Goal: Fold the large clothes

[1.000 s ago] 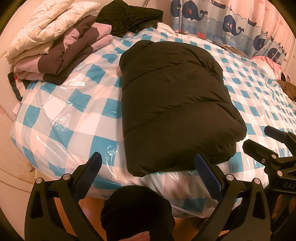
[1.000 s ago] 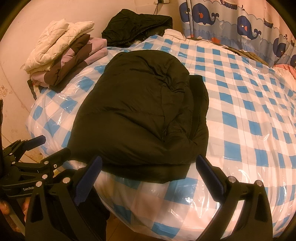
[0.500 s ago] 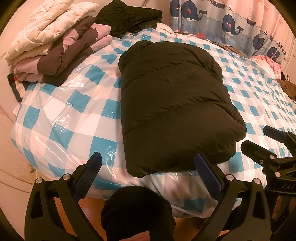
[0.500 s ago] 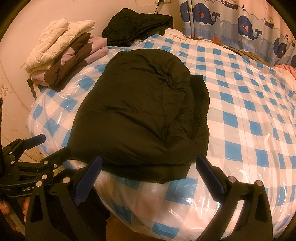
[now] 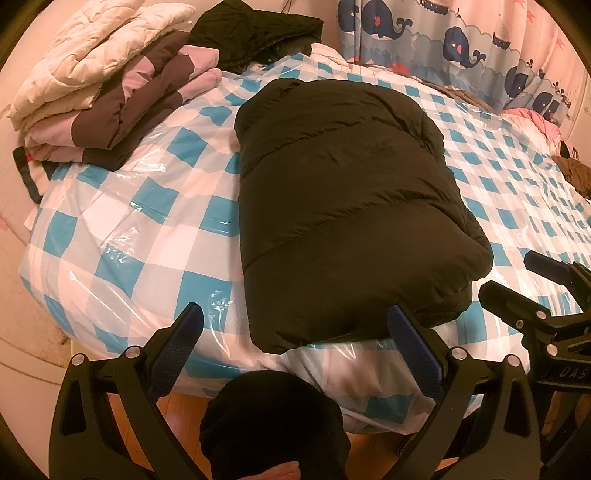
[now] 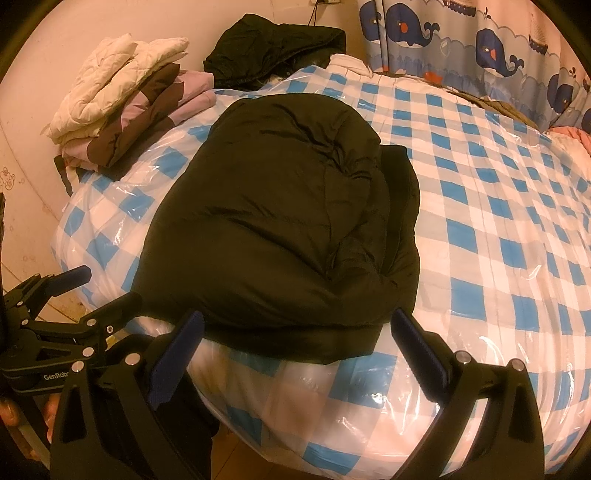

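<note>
A black puffer jacket [image 5: 343, 206] lies folded lengthwise on the blue-and-white checked bed [image 5: 147, 236]; it also shows in the right wrist view [image 6: 280, 229]. My left gripper [image 5: 295, 332] is open and empty, held just off the bed's near edge below the jacket's hem. My right gripper [image 6: 295, 332] is open and empty, also just short of the hem. The right gripper shows at the right edge of the left wrist view [image 5: 535, 295], and the left gripper at the left edge of the right wrist view [image 6: 70, 314].
A stack of folded clothes [image 5: 107, 92] sits at the bed's far left corner, with another black garment [image 5: 258, 33] behind it. A whale-print curtain [image 5: 461, 48] hangs at the back right. A dark-clothed knee [image 5: 273, 424] is below the left gripper. Wooden floor lies beneath.
Both grippers have barely shifted; the view is almost the same. The jacket has not moved.
</note>
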Tool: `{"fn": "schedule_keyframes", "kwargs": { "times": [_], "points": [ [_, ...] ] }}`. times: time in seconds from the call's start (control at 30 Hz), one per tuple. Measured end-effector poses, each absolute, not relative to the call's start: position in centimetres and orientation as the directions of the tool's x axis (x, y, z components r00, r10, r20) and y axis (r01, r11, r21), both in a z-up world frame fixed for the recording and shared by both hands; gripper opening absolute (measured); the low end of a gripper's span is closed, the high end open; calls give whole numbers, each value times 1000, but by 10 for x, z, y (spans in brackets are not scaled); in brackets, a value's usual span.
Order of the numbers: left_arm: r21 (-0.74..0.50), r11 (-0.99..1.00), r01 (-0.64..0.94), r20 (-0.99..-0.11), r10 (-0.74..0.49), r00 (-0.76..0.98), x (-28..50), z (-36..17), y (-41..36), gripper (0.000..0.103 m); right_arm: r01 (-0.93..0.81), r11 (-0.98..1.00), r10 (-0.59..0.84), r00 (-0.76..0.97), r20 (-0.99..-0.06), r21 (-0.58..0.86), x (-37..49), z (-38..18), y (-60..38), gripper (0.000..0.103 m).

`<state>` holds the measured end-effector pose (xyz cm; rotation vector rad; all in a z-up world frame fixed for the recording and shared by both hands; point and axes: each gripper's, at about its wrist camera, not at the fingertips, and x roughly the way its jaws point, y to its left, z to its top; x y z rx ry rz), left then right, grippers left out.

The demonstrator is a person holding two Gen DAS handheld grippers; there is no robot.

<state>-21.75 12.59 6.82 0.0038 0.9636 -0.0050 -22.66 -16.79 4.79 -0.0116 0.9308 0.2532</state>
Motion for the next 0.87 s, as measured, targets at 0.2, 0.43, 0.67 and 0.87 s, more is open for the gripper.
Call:
{"fn": "schedule_keyframes", "kwargs": {
  "times": [0.2, 0.43, 0.67, 0.87],
  "points": [
    [-10, 1000, 13, -823, -15, 568, -217, 67, 126, 96, -220, 970, 212, 568, -795, 101, -226, 47, -168, 98],
    [53, 998, 43, -755, 12, 656, -229, 75, 111, 96, -218, 970, 213, 563, -799, 106, -233, 45, -163, 98],
    [64, 997, 46, -763, 19, 646, -229, 77, 110, 96, -207, 972, 213, 567, -796, 113, -253, 47, -160, 98],
    [66, 996, 58, -765, 14, 644, -227, 77, 108, 96, -211, 971, 216, 569, -793, 114, -264, 52, -158, 98]
  ]
}}
